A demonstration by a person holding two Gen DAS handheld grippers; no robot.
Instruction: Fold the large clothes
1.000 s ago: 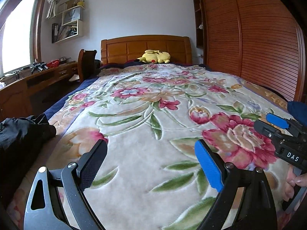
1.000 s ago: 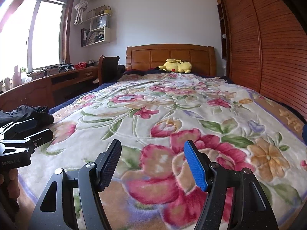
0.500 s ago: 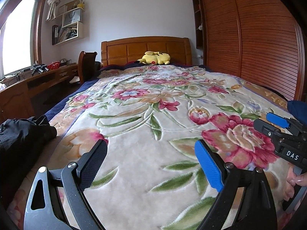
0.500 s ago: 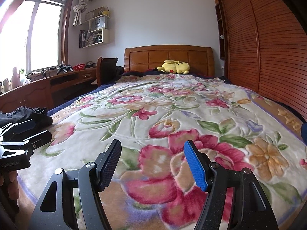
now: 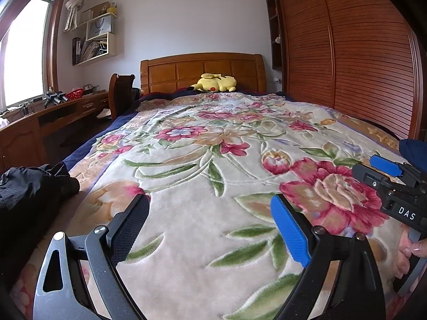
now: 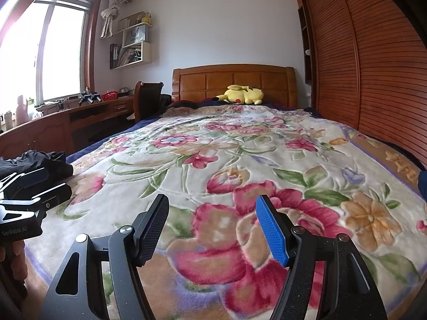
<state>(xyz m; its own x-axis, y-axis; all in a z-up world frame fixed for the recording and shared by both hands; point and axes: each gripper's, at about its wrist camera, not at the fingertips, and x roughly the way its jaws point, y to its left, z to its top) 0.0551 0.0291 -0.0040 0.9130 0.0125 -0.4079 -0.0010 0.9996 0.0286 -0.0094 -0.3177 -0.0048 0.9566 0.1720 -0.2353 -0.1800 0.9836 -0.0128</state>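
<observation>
A crumpled black garment (image 5: pixel 29 186) lies at the bed's near left edge; it also shows in the right wrist view (image 6: pixel 40 161). My left gripper (image 5: pixel 210 210) is open and empty, held above the floral blanket (image 5: pixel 213 138), to the right of the garment. My right gripper (image 6: pixel 212 208) is open and empty over the blanket (image 6: pixel 240 146), further right. Each gripper shows at the edge of the other's view: the right one (image 5: pixel 384 176) and the left one (image 6: pixel 34 184). A blue cloth (image 5: pixel 413 148) peeks in at the right edge.
A yellow plush toy (image 5: pixel 216 82) lies by the wooden headboard (image 5: pixel 202 70). A wooden desk (image 5: pixel 40 122) and chair (image 5: pixel 120 93) stand along the left, below a window. A slatted wooden wardrobe (image 5: pixel 360 53) runs along the right side.
Both views have tilted up slightly, so the bed sits a little lower in frame. The grippers stay open and nothing on the bed has moved.
</observation>
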